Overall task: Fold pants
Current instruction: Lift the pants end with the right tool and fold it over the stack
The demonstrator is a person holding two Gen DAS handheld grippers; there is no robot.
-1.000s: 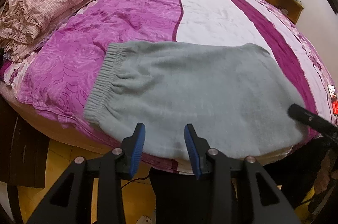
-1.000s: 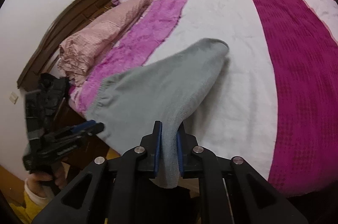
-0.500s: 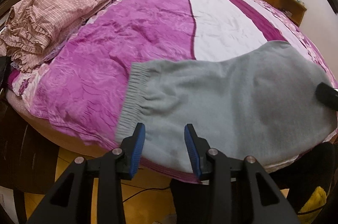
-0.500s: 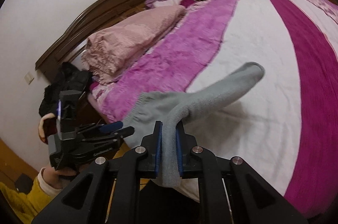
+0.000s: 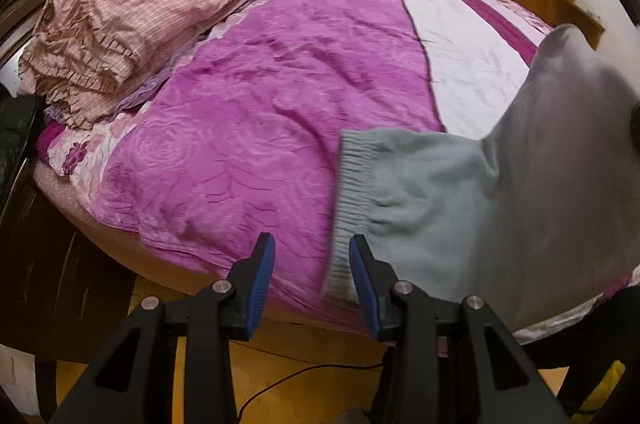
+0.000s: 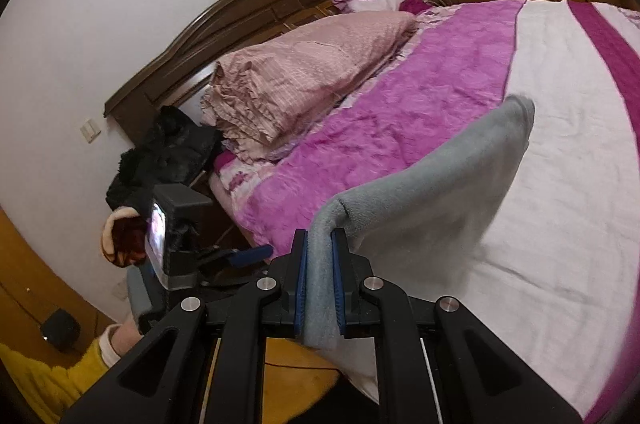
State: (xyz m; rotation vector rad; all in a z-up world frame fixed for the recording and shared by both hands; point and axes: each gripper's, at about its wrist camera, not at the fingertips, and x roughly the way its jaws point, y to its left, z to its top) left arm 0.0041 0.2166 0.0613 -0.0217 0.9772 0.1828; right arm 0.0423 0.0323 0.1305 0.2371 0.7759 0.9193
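Right claw (image 6: pixel 320 278), angled downward, pinches raised pants (image 6: pixel 432 192).

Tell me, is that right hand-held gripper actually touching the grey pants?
Touching. The right wrist view shows the right hand-held gripper shut on a fold of the grey pants, blue pads pressed against the cloth on both sides.

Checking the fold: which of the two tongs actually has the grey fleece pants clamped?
The right tongs: their blue pads pinch the grey fleece pants. The left tongs stand open, beside the ribbed waistband.
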